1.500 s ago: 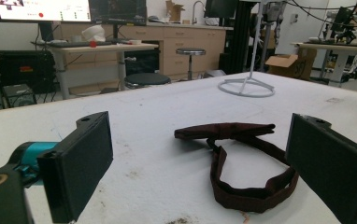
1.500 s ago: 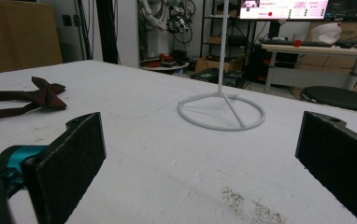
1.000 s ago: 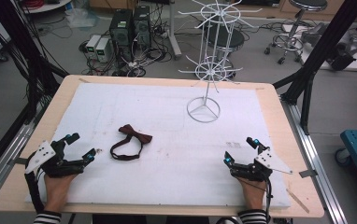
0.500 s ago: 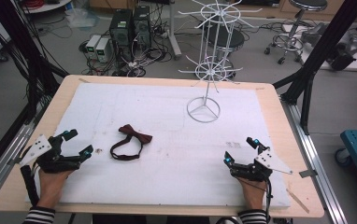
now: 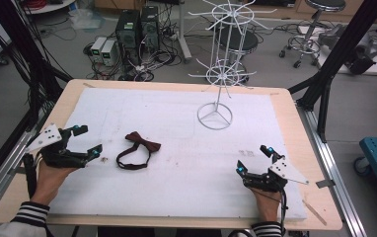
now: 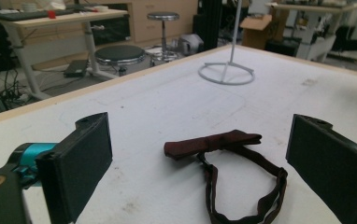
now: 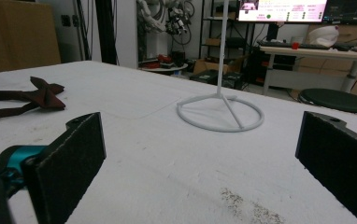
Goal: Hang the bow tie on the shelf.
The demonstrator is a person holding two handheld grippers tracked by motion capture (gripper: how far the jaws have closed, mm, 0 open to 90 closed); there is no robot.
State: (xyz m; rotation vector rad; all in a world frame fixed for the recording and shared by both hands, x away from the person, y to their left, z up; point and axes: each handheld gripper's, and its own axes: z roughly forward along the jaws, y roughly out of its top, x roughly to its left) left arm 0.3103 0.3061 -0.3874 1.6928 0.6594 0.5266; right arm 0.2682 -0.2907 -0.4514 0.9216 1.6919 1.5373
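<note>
A dark red bow tie [image 5: 139, 147] with its strap looped lies flat on the white foam mat [image 5: 176, 128], left of centre. My left gripper [image 5: 89, 140] is open just to its left, jaws pointed at it. In the left gripper view the bow tie [image 6: 223, 158] lies a short way beyond the wide-apart jaws. A white wire rack [image 5: 218, 74] stands at the back right on a ring base. My right gripper [image 5: 252, 159] rests open at the front right, with nothing between its jaws. In the right gripper view, the rack's base [image 7: 221, 114] is ahead and the bow tie [image 7: 27, 100] far left.
The mat covers most of a wooden table [image 5: 300, 148]. Metal rails run along both table sides. Computer towers [image 5: 137, 27], cables and stools [image 5: 320, 19] stand on the floor beyond the far edge.
My left gripper has moved left and slightly back, away from the bow tie. The right gripper has stayed where it was.
</note>
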